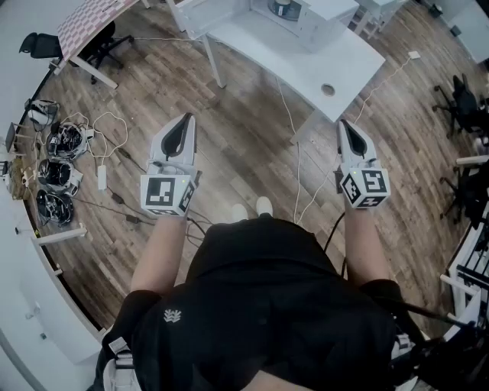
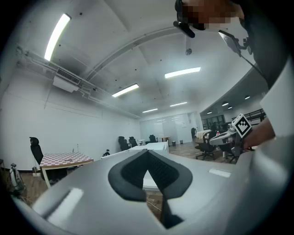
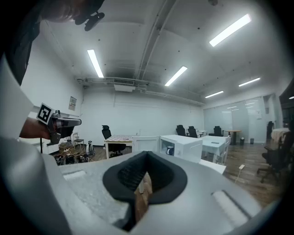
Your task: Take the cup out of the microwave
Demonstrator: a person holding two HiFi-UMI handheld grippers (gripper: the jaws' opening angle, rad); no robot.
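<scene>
jaws of left gripper point(image 1: 184, 127) and right gripper point(image 1: 345, 130) are closed, empty, because the cup point(image 3: 170, 150) sits in the far microwave point(image 3: 183, 148).

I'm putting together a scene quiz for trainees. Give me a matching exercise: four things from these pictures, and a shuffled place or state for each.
Things:
1. cup
2. right gripper
3. checkered table
4. cables

Places or states:
A. piled on the floor, at the head view's left
B. inside the open microwave
C. jaws together, nothing held
D. beside the black office chair

Pairs: 1-B, 2-C, 3-D, 4-A
</scene>
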